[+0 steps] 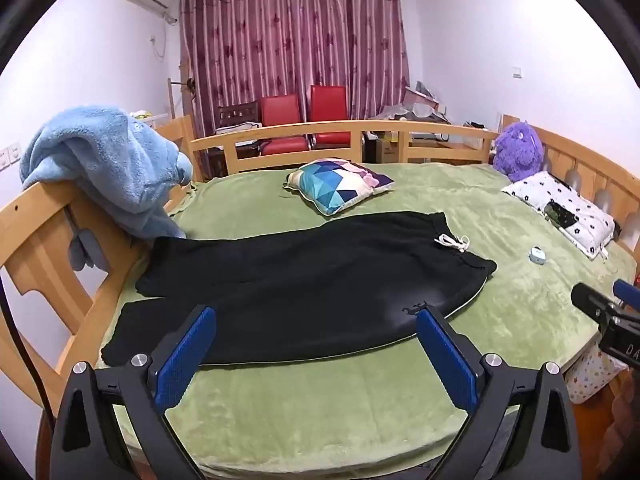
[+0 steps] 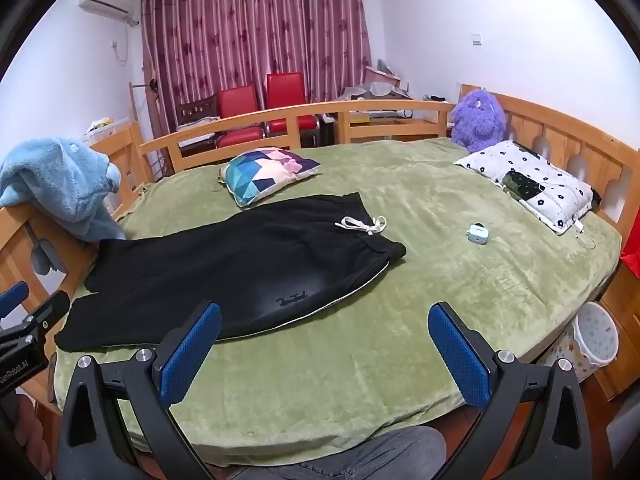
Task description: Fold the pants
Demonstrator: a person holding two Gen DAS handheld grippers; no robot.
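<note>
Black pants [image 2: 240,264] flat on green blanket [image 2: 460,280], wide-spread hand-held gripper [image 2: 324,328] above.

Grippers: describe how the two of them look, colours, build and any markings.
Both are alike. The left gripper and right gripper each have black angular plastic arms with triangular cut-outs, silver round bolts at the joints, and two flat fingers faced with blue textured pads. White lettering, partly cut off, marks each body where it shows in the other's view.
</note>
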